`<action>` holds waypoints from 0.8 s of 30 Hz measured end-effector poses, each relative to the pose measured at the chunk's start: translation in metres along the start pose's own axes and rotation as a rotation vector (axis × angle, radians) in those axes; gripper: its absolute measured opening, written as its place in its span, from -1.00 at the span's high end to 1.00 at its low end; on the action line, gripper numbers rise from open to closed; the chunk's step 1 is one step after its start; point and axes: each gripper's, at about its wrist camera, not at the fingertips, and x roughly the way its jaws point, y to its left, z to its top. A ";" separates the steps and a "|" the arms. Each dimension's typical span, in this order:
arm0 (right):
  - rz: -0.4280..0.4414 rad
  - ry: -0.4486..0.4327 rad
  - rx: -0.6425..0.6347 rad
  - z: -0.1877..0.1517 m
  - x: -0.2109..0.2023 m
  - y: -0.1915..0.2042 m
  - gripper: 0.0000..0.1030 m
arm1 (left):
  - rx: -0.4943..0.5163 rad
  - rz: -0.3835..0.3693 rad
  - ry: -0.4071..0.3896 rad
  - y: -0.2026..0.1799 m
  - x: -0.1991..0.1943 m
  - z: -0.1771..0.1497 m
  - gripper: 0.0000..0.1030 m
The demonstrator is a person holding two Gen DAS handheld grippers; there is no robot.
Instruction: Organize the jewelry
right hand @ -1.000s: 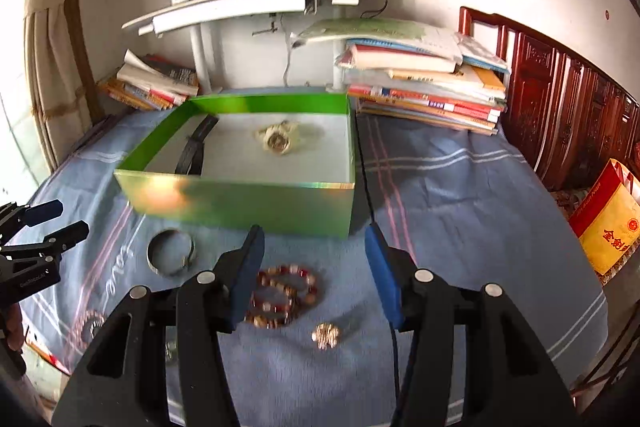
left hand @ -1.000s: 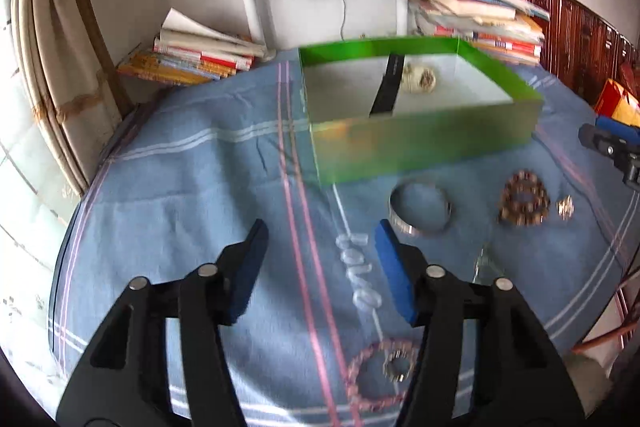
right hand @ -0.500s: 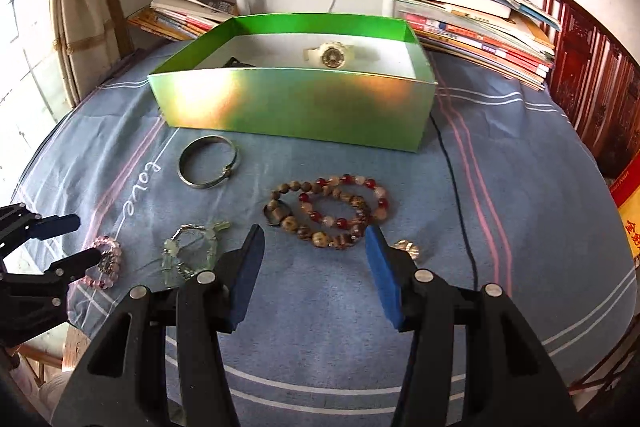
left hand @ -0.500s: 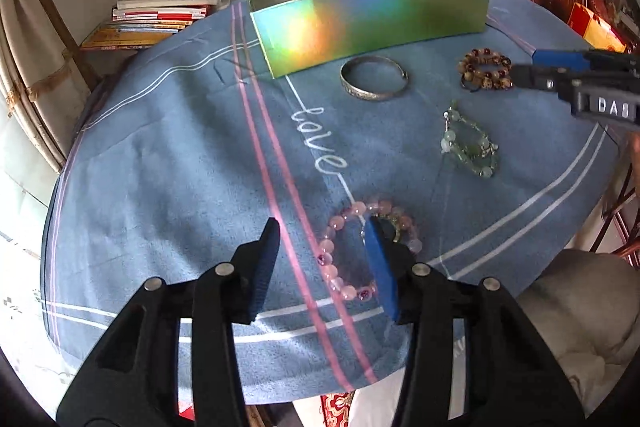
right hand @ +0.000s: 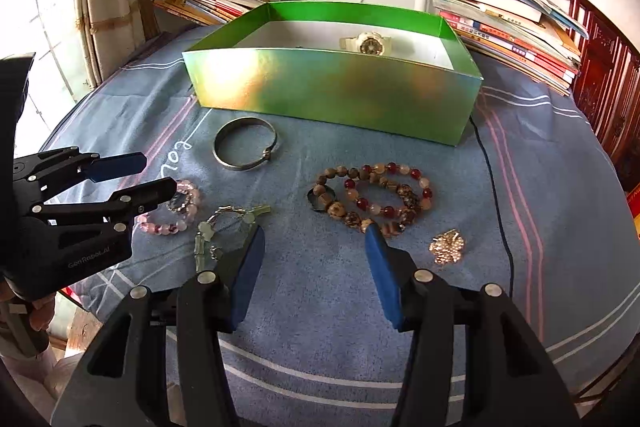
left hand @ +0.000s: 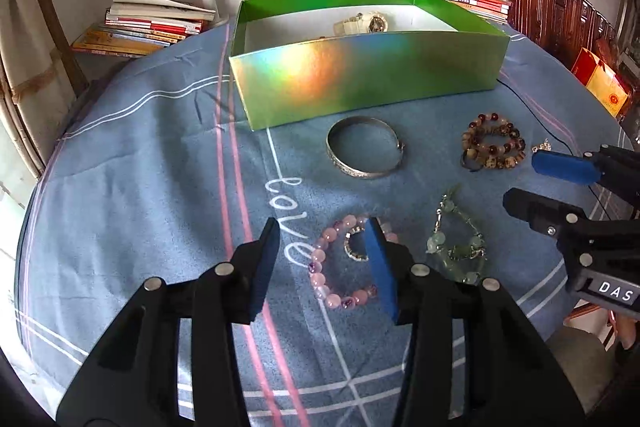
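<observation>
The pink bead bracelet (left hand: 320, 259) lies on the blue cloth with a small sparkly ring (left hand: 354, 247) inside its loop. My left gripper (left hand: 323, 231) stands open low over it, and its right finger covers the loop's right side. The brown and red bead bracelet (right hand: 372, 195) lies just ahead of my right gripper (right hand: 314, 231). That gripper's jaws are closing with only bare cloth between them, and its right fingertip is at the beads' near edge. The green box (right hand: 332, 95) holds a cream watch (right hand: 370, 45).
A silver bangle (right hand: 246, 145), a green jade bracelet (right hand: 224, 227) and a gold brooch (right hand: 447, 246) lie on the cloth. A thin black cable (right hand: 492, 187) runs past the box's right corner. Book stacks (right hand: 512, 27) sit behind the box, and the table edge is close in front.
Both grippers have sunk towards the table. The left one came down over the pink bracelet. The right one drew up to the brown beads and its jaws have narrowed.
</observation>
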 end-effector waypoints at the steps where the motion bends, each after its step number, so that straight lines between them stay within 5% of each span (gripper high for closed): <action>1: 0.011 0.007 -0.004 0.000 0.002 0.003 0.37 | 0.004 0.009 0.000 0.000 -0.003 -0.002 0.13; 9: 0.053 0.059 -0.045 0.000 0.024 0.026 0.44 | 0.001 -0.013 0.056 0.001 0.007 -0.008 0.19; 15: 0.025 0.069 -0.023 -0.003 0.025 0.019 0.44 | -0.018 -0.071 0.060 0.003 0.012 -0.009 0.80; 24: 0.054 0.075 -0.032 -0.001 0.026 0.024 0.43 | -0.052 -0.040 0.072 0.011 0.012 -0.010 0.78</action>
